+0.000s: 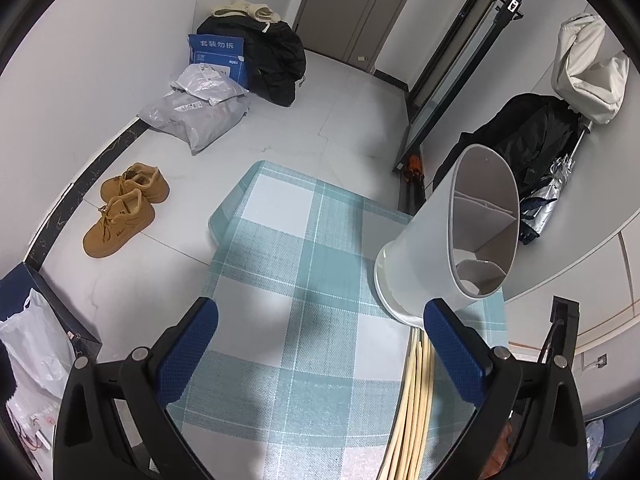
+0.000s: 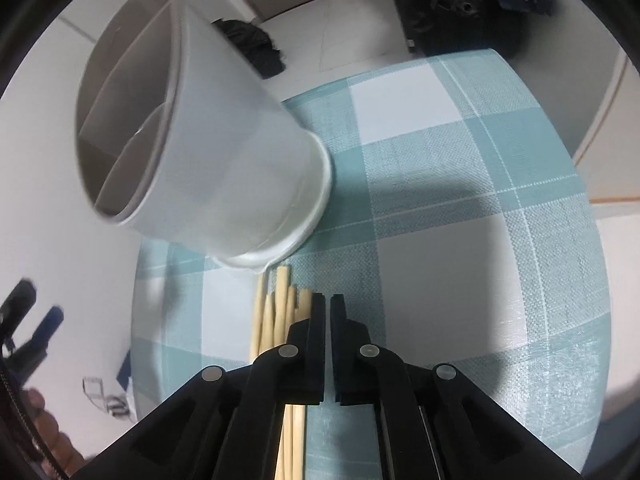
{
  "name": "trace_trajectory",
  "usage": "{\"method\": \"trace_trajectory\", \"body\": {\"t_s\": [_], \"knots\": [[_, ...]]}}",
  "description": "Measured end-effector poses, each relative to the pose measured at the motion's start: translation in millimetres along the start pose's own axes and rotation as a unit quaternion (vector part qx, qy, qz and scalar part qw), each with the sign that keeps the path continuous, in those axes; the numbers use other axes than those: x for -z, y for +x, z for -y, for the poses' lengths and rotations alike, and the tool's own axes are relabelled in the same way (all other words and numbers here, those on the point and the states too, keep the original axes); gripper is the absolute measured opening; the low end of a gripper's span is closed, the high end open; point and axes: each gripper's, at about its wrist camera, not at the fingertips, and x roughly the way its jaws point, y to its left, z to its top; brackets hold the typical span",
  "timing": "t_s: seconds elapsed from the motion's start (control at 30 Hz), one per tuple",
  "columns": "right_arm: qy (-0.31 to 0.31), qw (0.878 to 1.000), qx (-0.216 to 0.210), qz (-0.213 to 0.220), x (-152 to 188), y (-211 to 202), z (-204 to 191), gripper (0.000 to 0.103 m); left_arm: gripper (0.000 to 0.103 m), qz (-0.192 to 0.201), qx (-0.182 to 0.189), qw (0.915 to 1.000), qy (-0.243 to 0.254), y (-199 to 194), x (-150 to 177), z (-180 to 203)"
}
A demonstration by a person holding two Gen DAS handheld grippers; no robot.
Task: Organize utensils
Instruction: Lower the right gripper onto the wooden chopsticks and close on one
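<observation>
Right gripper: black two-finger tongs, jaws drawn almost together with only a thin slit between; nothing seen clamped in that slit. They sit over the near end of the chopstick bundle, the left finger overlapping the sticks. Whether any stick is pinched underneath cannot be told.

Left gripper: black tongs with blue textured pads, jaws spread wide, empty, hovering above the cloth just beside the holder's base.

Pale wooden chopsticks: a loose bundle lying flat on the table, tips pointing at the holder's foot and nearly touching it.

White plastic cylindrical utensil holder: standing on the cloth with a wider base ring; internal partitions divide it into compartments. All visible compartments look empty, though the bottoms are only partly seen.

Teal-and-white checked tablecloth: covers the table carrying the above.

Step in hand, as judged: the first pick-up of chopsticks; none are stowed. The next move calls for a firm pinch on the sticks, lifting, turning them upright and lowering them into one compartment; the light holder may tip if nudged.
</observation>
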Motion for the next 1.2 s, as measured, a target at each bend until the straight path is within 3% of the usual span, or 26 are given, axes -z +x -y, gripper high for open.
{"method": "trace_trajectory", "body": {"t_s": [0.2,0.4,0.53,0.67,0.8,1.03,1.2], "knots": [[-0.078,0.995,0.056,-0.02,1.4,1.7,-23.4,0.019,0.1,0.0,-0.002,1.0,-0.002,1.4,-0.2,0.6],[-0.117,0.988,0.093,-0.024,5.9,13.7,-49.0,0.02,0.1,-0.001,-0.006,1.0,-0.004,1.3,0.4,-3.6],[-0.175,0.974,0.142,-0.02,12.7,18.6,-69.9,0.02,0.1,0.0,-0.005,1.0,-0.008,-0.3,-0.9,-7.7],[-0.204,0.965,0.161,-0.026,16.1,25.9,-84.0,0.021,0.1,-0.001,-0.004,0.9999,-0.013,-0.2,-1.2,-10.8],[-0.205,0.965,0.159,-0.034,11.7,38.1,-94.1,0.021,0.1,-0.002,-0.009,0.9998,-0.016,0.4,-0.9,-15.2],[-0.175,0.976,0.126,-0.024,0.5,16.7,-79.2,0.003,0.1,-0.008,-0.009,0.9997,-0.022,2.6,-1.4,-18.6],[-0.136,0.986,0.098,-0.018,-0.8,4.9,-67.5,0.003,0.1,-0.01,-0.01,0.9998,-0.016,3.8,-0.8,-14.5]]}}
